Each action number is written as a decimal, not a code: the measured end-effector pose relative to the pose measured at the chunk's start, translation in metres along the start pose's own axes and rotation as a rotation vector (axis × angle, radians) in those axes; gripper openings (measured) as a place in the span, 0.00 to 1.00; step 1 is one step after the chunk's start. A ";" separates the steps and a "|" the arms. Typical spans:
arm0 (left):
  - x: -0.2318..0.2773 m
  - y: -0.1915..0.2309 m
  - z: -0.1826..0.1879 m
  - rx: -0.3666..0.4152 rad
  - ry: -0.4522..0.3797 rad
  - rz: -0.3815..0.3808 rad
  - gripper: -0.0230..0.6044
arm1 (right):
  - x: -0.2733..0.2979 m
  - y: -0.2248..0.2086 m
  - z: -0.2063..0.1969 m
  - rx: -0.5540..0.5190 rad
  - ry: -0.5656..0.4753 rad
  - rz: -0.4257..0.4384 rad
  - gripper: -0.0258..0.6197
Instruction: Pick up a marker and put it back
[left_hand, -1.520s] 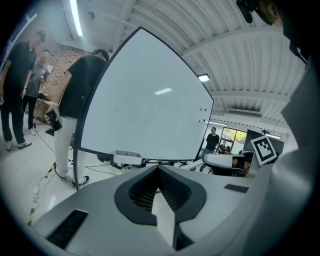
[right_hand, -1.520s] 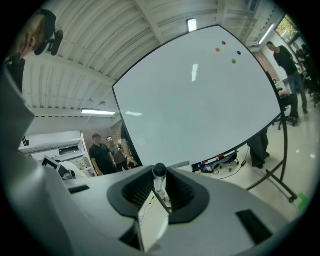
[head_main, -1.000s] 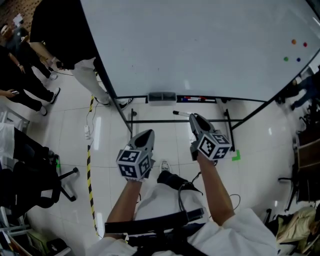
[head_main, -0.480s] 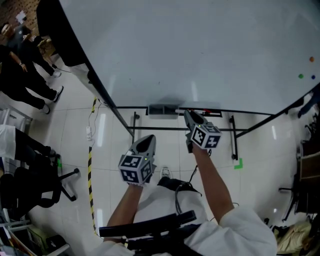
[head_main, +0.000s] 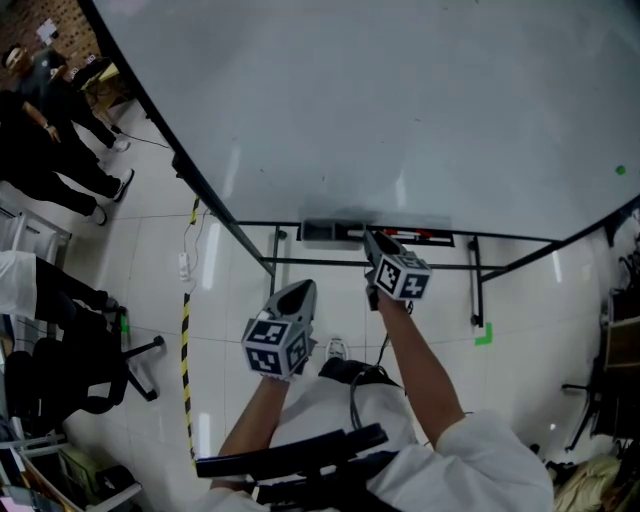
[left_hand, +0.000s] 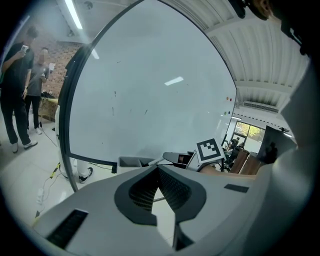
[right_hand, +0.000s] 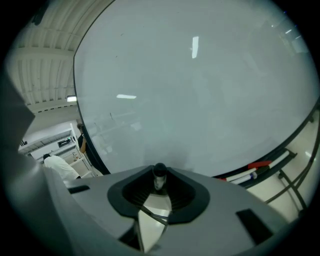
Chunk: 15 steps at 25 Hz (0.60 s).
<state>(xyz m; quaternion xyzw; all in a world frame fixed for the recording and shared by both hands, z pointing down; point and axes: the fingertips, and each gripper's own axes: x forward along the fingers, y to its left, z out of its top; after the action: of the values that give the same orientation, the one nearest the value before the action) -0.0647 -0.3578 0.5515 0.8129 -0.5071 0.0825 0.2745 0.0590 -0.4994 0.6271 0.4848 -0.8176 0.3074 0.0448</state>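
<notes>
The whiteboard (head_main: 400, 100) is spread across the upper frame, its tray (head_main: 325, 233) at centre along the lower edge. The right gripper (head_main: 368, 238), a marker (right_hand: 159, 173) gripped between its jaws, is seen at the tray, and the left gripper (head_main: 299, 290) below and left of it. People (head_main: 40, 150) are seen at upper left.

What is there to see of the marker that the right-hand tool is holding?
The marker is seen almost end-on in the right gripper view: a rounded black end, then a short stretch of pale, plastic-looking barrel below it. The rest is hidden inside the right gripper, whose dark ribbed pads are clamped on it from both sides. It points away from the person toward the whiteboard, held in the air and not lying on the tray below the board. Nothing but the pads appears to touch it.
</notes>
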 end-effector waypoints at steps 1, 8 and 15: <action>0.001 0.001 0.000 -0.001 0.002 0.002 0.02 | 0.002 0.000 -0.001 0.007 -0.001 0.002 0.17; 0.003 0.005 -0.001 0.001 0.011 0.001 0.02 | 0.002 -0.003 -0.002 0.037 -0.002 -0.023 0.20; 0.004 0.000 -0.004 0.007 0.017 -0.016 0.02 | -0.002 -0.015 -0.017 0.028 0.053 -0.048 0.24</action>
<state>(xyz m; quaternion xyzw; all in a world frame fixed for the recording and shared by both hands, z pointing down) -0.0626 -0.3586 0.5564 0.8170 -0.4981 0.0891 0.2766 0.0684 -0.4941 0.6471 0.4966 -0.7999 0.3303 0.0668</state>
